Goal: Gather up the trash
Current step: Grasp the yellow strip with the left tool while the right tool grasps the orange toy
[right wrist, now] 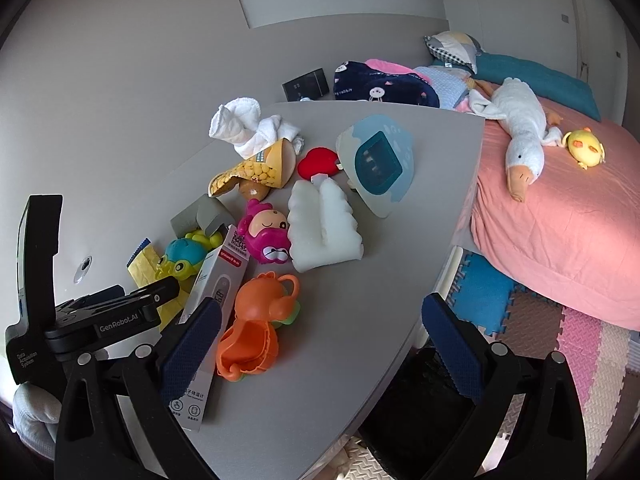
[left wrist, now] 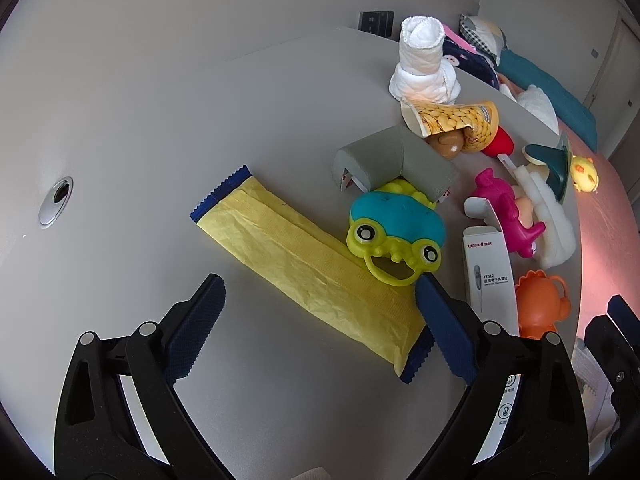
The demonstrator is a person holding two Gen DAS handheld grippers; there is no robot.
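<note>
A flat yellow wrapper with blue serrated ends [left wrist: 304, 256] lies on the grey table [left wrist: 140, 120]. My left gripper [left wrist: 320, 308] is open, its fingers on either side of the wrapper's near end, just above it. A white thermometer box [left wrist: 486, 264] lies to the right; it also shows in the right wrist view [right wrist: 216, 300]. A crumpled yellow snack bag [left wrist: 456, 120] lies further back. My right gripper [right wrist: 320, 336] is open and empty over the table's near edge, beside the box. The left gripper's body [right wrist: 100, 320] shows at the left.
Toys crowd the table: a green-blue frog [left wrist: 392, 228], a pink doll [right wrist: 266, 232], an orange toy [right wrist: 256, 328], a grey foam corner [left wrist: 396, 160], white foam [right wrist: 324, 232], a white cloth [left wrist: 424, 64]. A pink bed [right wrist: 560, 216] and foam floor mats [right wrist: 560, 340] lie to the right.
</note>
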